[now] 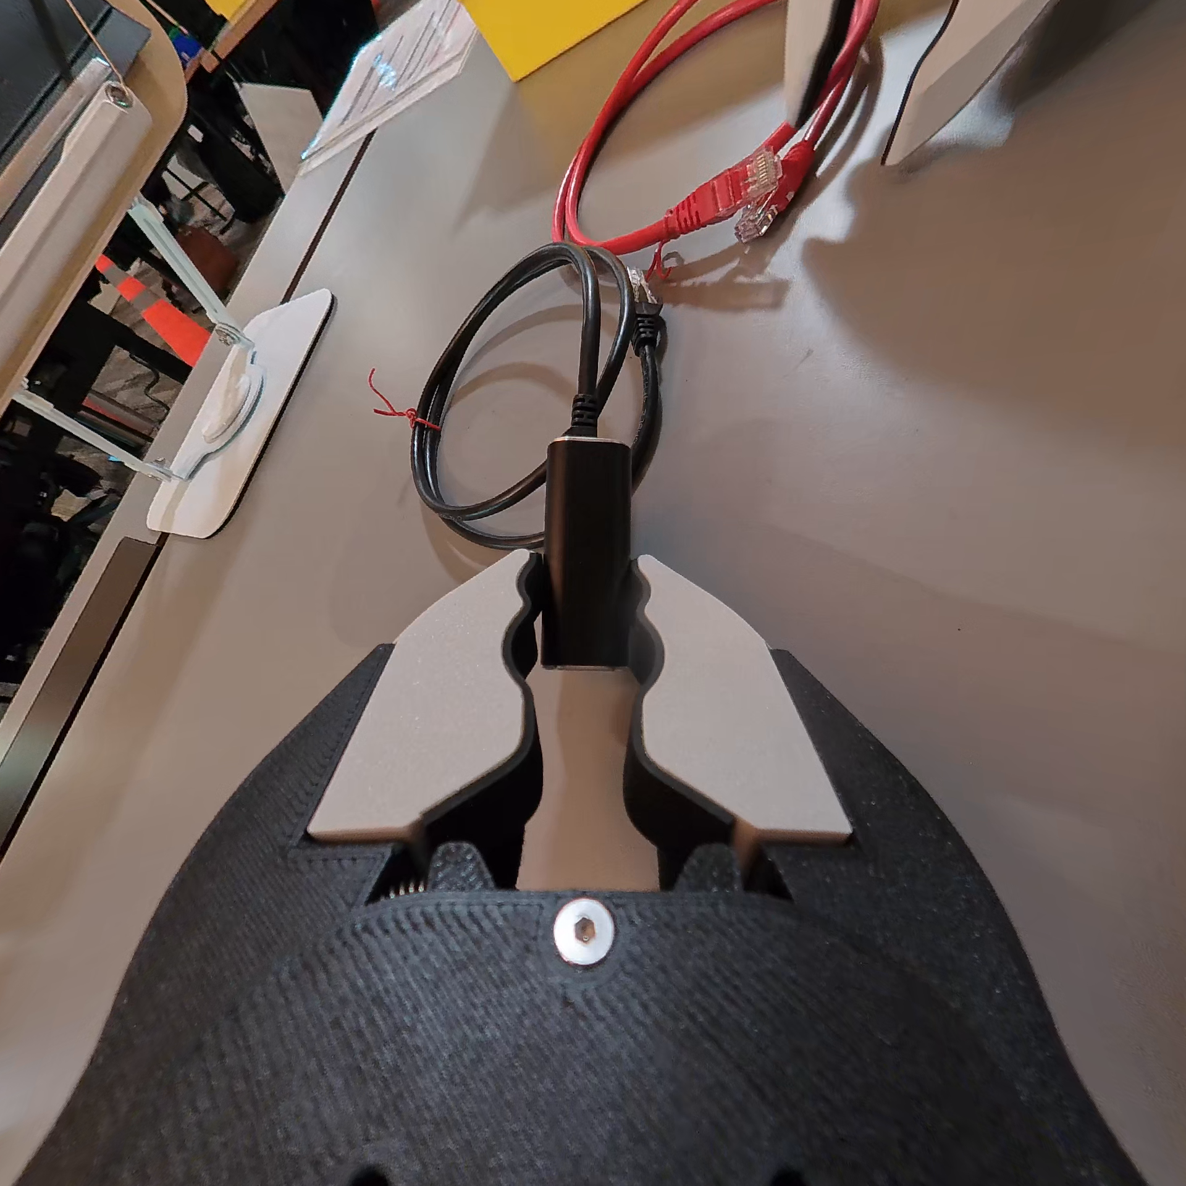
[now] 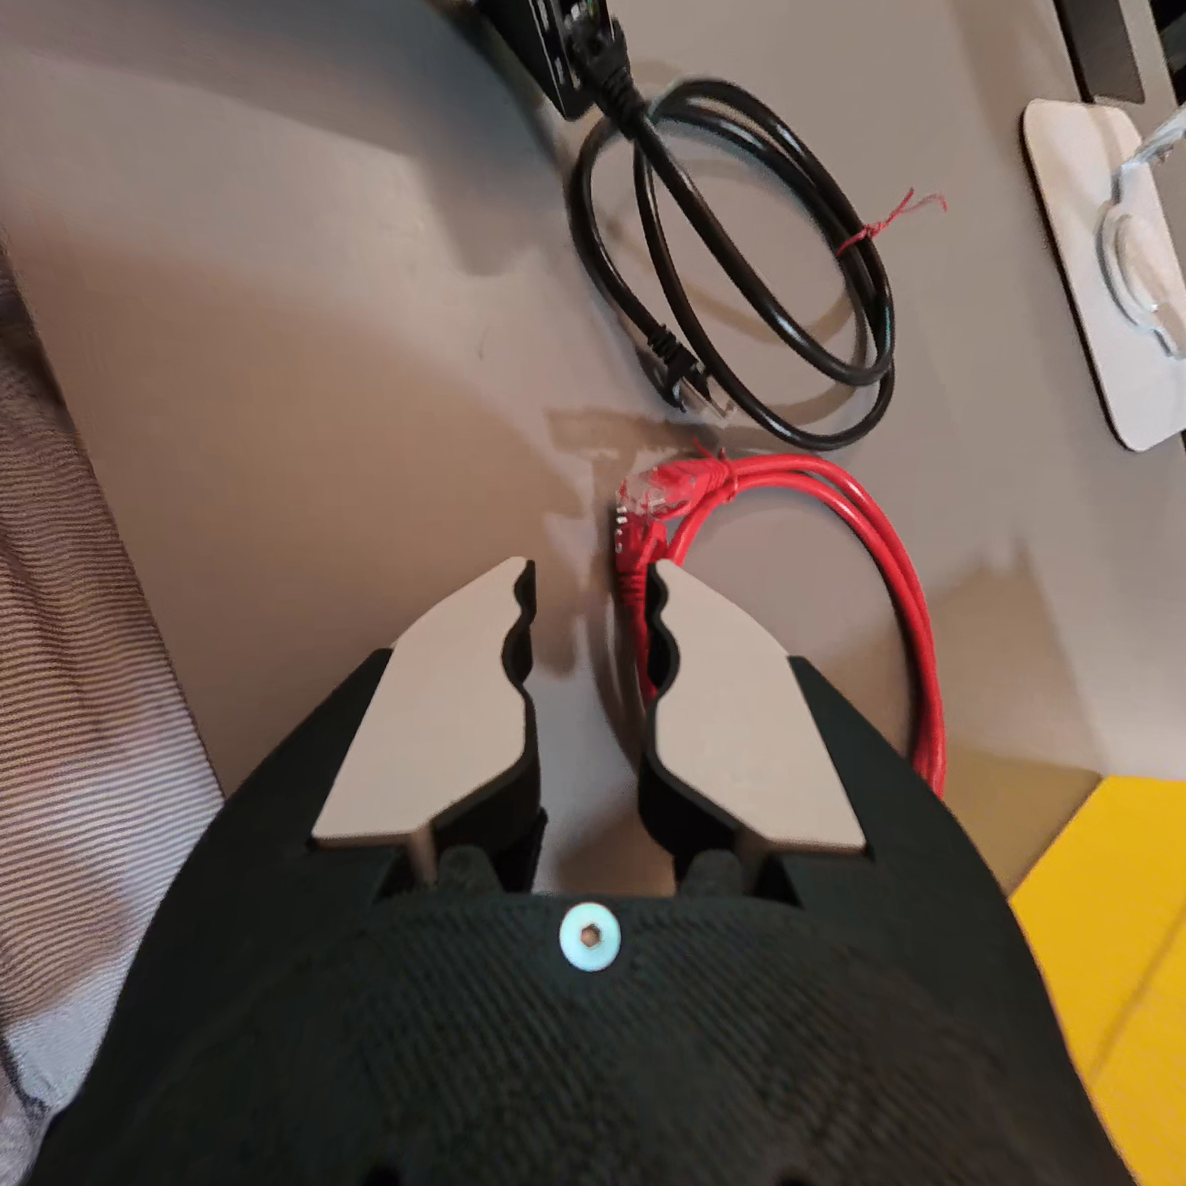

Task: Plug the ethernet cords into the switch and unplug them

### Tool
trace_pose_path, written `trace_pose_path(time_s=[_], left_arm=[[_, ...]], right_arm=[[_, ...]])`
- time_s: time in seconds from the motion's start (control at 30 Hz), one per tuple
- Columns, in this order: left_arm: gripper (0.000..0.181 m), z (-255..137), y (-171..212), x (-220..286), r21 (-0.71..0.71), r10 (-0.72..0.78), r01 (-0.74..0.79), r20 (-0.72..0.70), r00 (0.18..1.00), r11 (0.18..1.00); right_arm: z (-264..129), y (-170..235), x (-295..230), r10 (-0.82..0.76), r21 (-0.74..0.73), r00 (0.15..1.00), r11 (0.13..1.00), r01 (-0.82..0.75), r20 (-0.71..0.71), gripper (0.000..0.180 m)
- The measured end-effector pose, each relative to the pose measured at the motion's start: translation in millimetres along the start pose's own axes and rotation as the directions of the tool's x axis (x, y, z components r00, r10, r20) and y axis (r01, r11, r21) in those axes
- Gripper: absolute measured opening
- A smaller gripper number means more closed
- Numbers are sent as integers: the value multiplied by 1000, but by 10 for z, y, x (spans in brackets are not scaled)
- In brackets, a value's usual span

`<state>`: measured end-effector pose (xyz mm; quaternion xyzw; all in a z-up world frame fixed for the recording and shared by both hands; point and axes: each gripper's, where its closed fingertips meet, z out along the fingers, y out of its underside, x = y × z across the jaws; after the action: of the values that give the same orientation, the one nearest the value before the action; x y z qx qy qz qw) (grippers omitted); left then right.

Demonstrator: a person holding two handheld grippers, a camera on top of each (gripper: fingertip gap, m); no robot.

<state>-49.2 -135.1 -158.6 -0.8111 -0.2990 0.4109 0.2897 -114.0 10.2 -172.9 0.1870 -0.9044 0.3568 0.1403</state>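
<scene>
my left gripper [image 1: 587, 571] is clamped on the small black box-shaped switch [image 1: 585, 545], which sits between its grey fingertips, with a coiled glossy black cord [image 1: 449, 398] plugged into its far end. my right gripper [image 2: 590, 577] is parted and holds nothing; the coiled red ethernet cord [image 2: 892, 577] lies just beside its right finger on the smooth grey table [image 2: 289, 385].

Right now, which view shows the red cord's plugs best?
The left wrist view: both clear plugs on the red cord lie sharp and unobstructed. In the right wrist view they are motion-blurred, one close against the right gripper.
</scene>
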Motion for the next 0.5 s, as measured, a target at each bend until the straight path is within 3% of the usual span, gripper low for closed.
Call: trace_pose_path(time_s=[0.5], left_arm=[[25, -6, 4, 3, -1, 0, 0, 1, 1000, 1000]], right_arm=[[121, 40, 77, 94, -23, 993, 995, -93, 64, 38]])
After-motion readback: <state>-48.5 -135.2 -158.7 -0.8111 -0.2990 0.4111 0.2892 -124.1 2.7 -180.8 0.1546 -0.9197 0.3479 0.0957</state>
